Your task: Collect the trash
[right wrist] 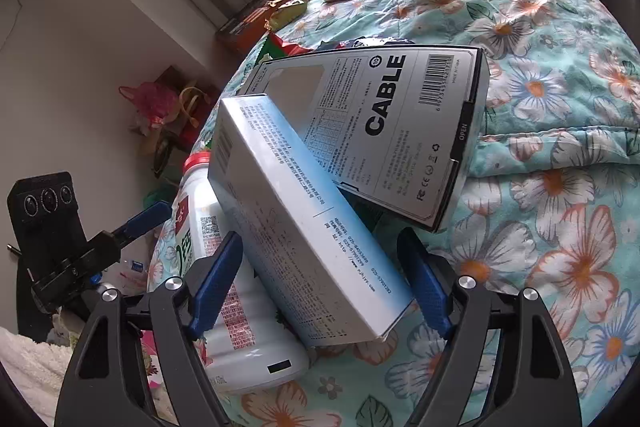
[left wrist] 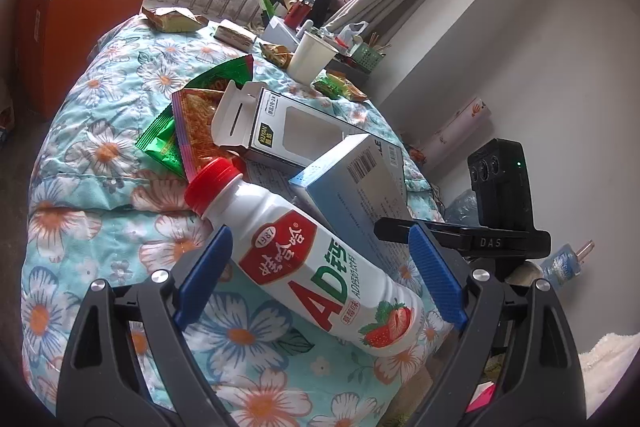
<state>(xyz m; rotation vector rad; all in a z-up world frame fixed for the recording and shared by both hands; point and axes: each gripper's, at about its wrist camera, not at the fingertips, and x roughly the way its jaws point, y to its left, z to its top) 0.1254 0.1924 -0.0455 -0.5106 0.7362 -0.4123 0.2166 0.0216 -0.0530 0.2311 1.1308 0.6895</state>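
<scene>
Straddling the bottle (left wrist: pixel 320 267), left claw (left wrist: pixel 320 275) wide; right claw (right wrist: pixel 320 279) wide around the blue box (right wrist: pixel 296 211). Nothing gripped yet, wrappers (left wrist: pixel 188 123) everywhere on the bed (left wrist: pixel 100 227).

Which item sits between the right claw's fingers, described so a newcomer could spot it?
On the floral quilt, a pile lies near the edge: a red-capped drink bottle and a grey box printed CABLE. Leaning across both is the long white-and-light-blue carton, the only slim box there with a blue band and no cutout window.

A flowered quilt (left wrist: pixel 100 155) is strewn with a bottle (left wrist: pixel 316 267), boxes (right wrist: pixel 384 131), snack wrappers (left wrist: pixel 192 123) and a paper cup (left wrist: pixel 310 57).
</scene>
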